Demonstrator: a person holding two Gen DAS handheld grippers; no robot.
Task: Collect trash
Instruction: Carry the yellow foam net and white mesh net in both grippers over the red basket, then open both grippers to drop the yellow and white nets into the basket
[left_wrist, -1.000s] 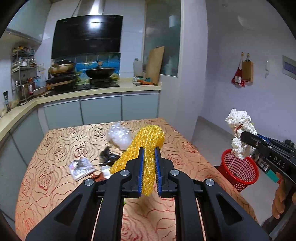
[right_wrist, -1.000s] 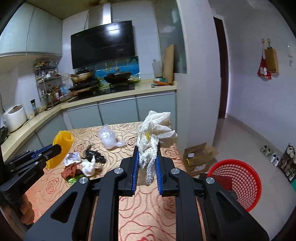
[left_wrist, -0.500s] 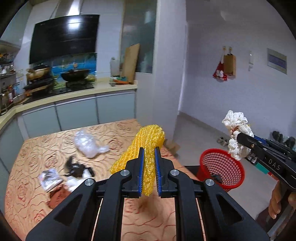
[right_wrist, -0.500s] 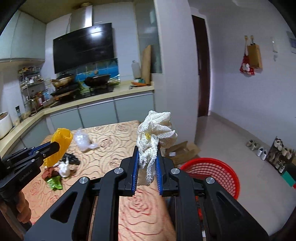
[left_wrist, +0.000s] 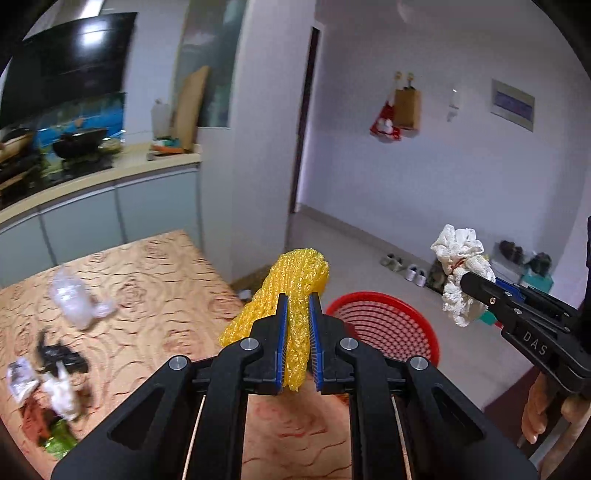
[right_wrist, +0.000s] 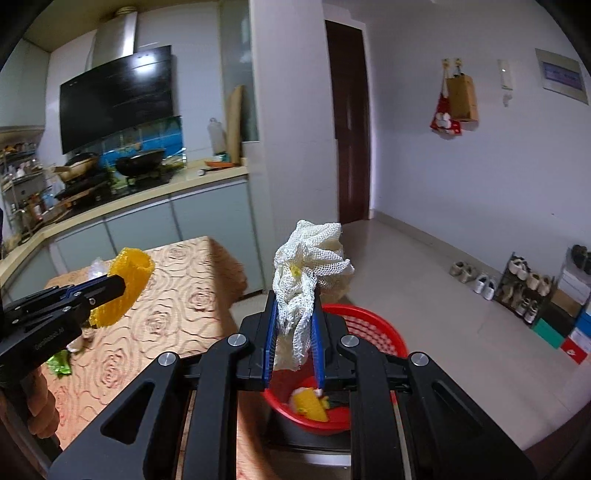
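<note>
My left gripper (left_wrist: 296, 345) is shut on a yellow foam net (left_wrist: 291, 291), held over the table's right edge. The same yellow foam net (right_wrist: 127, 286) shows at the left of the right wrist view. My right gripper (right_wrist: 293, 339) is shut on a white foam net (right_wrist: 308, 269) and hangs just above the red mesh basket (right_wrist: 373, 332), which stands on the floor beside the table. In the left wrist view the white foam net (left_wrist: 460, 273) is to the right of the red basket (left_wrist: 388, 325). A yellow scrap (right_wrist: 308, 404) lies in the basket's bottom.
The table with an orange rose-patterned cloth (left_wrist: 155, 280) holds more trash: a clear plastic bag (left_wrist: 75, 301), black wrappers (left_wrist: 59, 356), white and green scraps (left_wrist: 59, 402). Kitchen counter (right_wrist: 147, 195) behind. Shoes and a shoe rack (right_wrist: 532, 284) line the right wall.
Both grippers swung right, from over the table toward the red basket, each keeping its net. The basket now lies directly below the right gripper and the table trash has slid to the left.
</note>
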